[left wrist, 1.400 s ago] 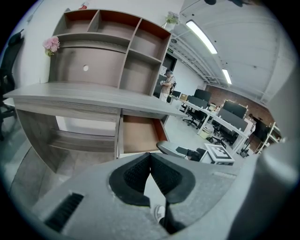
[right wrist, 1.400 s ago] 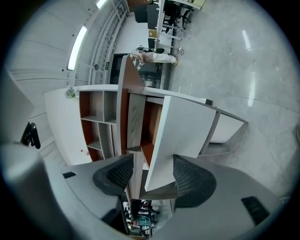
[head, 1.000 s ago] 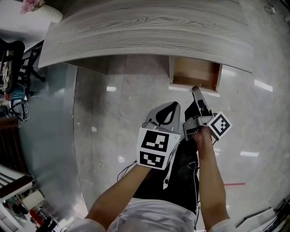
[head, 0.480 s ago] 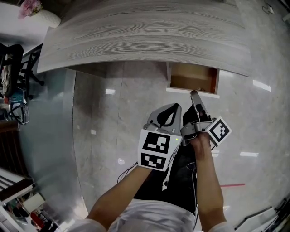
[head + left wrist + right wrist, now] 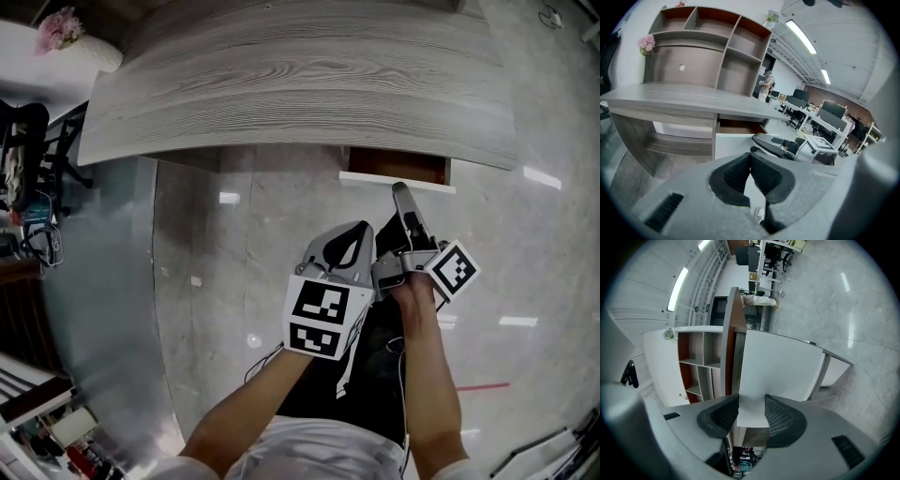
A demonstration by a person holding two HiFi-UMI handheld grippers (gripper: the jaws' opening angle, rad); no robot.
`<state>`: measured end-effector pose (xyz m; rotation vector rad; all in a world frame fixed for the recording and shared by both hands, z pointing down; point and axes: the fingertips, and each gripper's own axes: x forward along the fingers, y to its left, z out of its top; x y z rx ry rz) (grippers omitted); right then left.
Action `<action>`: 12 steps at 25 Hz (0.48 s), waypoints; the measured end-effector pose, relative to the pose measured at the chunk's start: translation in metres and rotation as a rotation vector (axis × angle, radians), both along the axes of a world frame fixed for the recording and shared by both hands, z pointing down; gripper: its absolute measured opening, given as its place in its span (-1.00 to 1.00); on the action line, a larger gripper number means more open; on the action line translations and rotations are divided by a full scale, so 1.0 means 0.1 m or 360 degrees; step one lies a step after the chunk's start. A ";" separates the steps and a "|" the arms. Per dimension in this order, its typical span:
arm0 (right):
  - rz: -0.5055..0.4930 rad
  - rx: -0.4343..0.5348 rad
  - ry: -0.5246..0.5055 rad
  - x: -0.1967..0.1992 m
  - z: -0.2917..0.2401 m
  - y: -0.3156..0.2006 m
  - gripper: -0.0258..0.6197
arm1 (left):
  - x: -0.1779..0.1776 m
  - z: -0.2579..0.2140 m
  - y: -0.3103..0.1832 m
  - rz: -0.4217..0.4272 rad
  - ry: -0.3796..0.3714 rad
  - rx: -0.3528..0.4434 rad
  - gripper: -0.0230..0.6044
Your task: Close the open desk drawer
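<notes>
The desk drawer [image 5: 397, 181] sticks out only a little from under the grey wood desk [image 5: 300, 75]; a thin strip of its brown inside shows behind the white front. My right gripper [image 5: 400, 191] reaches forward with its tip at that front. In the right gripper view the white front [image 5: 780, 366] fills the space beyond my right gripper [image 5: 751, 406], whose jaws have just been closing a little and stand apart with nothing gripped between them. My left gripper [image 5: 342, 246] hangs back beside it, shut and empty [image 5: 750, 157]. The left gripper view shows the drawer [image 5: 736, 140].
A shelf unit [image 5: 703, 51] stands on the desk's back, with pink flowers [image 5: 58, 26] at the left end. Dark clutter [image 5: 23, 141] lies at the far left. Glossy tiled floor [image 5: 234, 244] lies under the desk. Office desks [image 5: 820, 122] stand further off.
The drawer has slid most of the way in under the desk top, and my right gripper has moved forward with its front. The left gripper has stayed put.
</notes>
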<state>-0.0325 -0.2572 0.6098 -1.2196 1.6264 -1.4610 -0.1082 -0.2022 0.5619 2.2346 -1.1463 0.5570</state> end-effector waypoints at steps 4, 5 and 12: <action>-0.0003 0.0001 -0.0004 0.03 -0.02 -0.16 -0.40 | -0.01 -0.04 -0.06 -0.0001 -0.0005 0.0009 -0.92; -0.0005 0.0004 -0.0002 0.03 -0.02 -0.20 -0.40 | -0.01 -0.05 -0.07 -0.0003 -0.0004 0.0010 -0.92; -0.0022 0.0012 -0.0002 0.07 -0.01 -0.40 -0.40 | -0.01 -0.07 -0.19 -0.0024 -0.0021 0.0016 -0.92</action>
